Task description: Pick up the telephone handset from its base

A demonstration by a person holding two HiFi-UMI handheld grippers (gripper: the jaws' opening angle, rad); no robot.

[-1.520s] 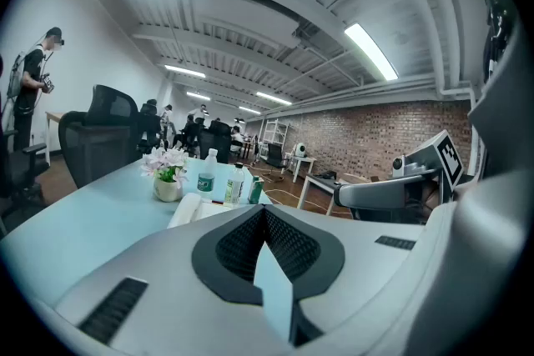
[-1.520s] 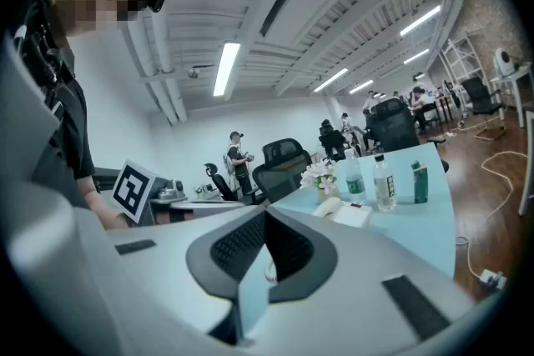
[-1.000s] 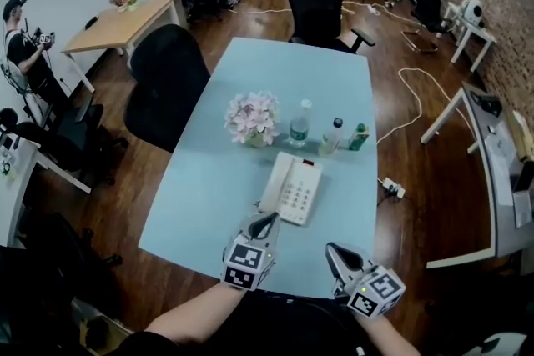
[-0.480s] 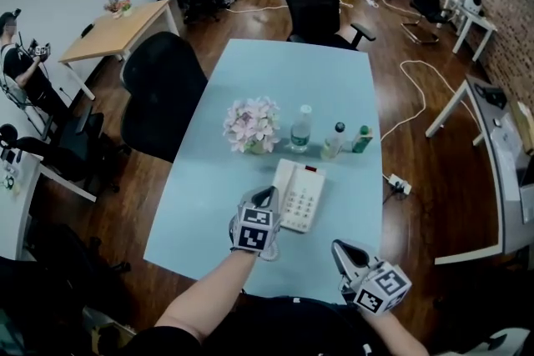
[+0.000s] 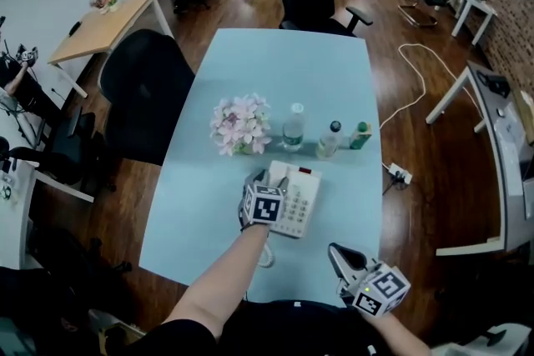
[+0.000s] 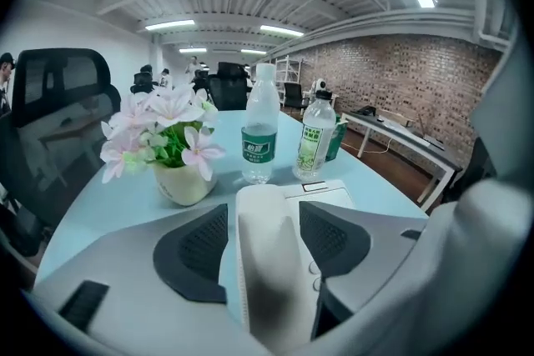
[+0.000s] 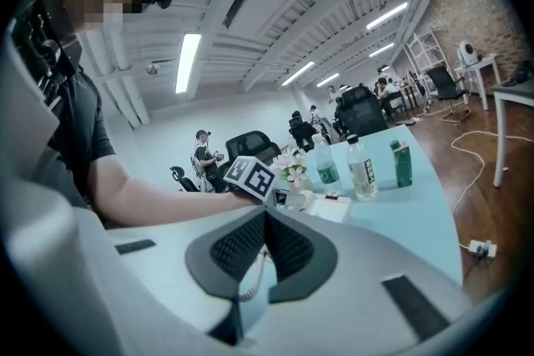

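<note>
A white telephone base lies on the pale blue table in the head view, its handset along the left side. My left gripper is over that handset. In the left gripper view the handset lies lengthways between the dark pads, with a thin gap on each side. The jaws are opening. My right gripper hovers near the table's front edge, to the right of the phone. Its pads meet with nothing between them.
Behind the phone stand a pot of pink flowers, two clear bottles and a small green bottle. The phone's coiled cord trails toward the front edge. A black office chair stands at the table's left side.
My left gripper has travelled forward from the table's front edge and down onto the phone's handset side. The right gripper has stayed near the front edge.
</note>
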